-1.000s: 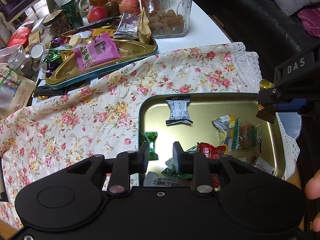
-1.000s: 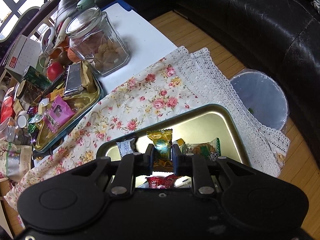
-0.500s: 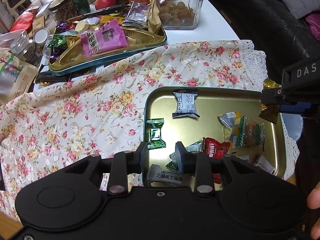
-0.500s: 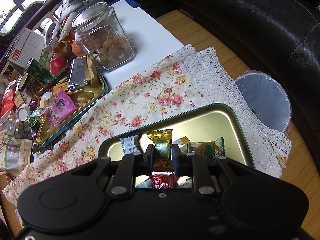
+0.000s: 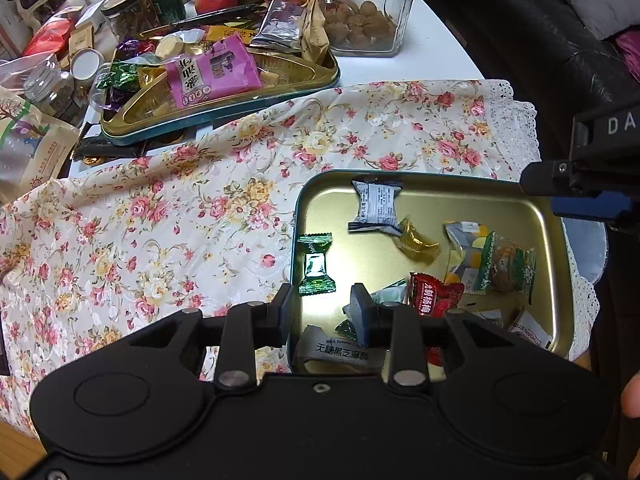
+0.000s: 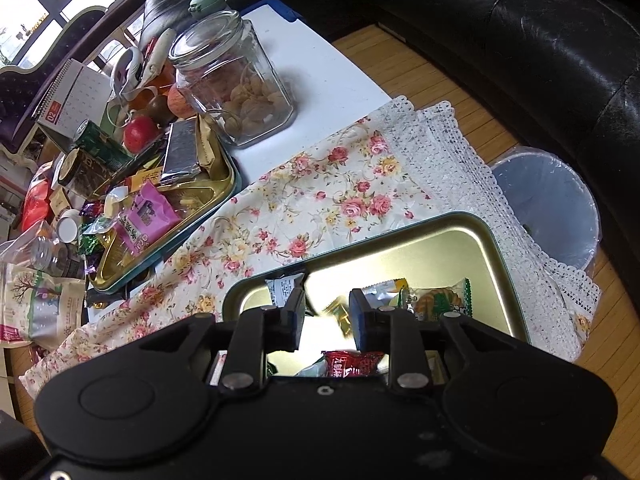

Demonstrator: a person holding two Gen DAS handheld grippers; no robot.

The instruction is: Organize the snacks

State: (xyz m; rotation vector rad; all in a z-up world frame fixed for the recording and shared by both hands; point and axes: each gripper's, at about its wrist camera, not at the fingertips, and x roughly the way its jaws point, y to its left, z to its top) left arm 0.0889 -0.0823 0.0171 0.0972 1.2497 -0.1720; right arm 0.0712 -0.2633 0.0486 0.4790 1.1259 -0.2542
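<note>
Gold-wrapped candy (image 6: 339,314) drops from my right claw (image 6: 326,314), just opened, into the tin (image 6: 452,256) below; left claw (image 5: 322,304), apart and empty, fetches next.

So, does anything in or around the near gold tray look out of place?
Yes, one thing. The green candy lies across the left rim of the near gold tray, half over the flowered cloth, while the other sweets lie fully inside. The gold candy lies inside, on its side.
</note>
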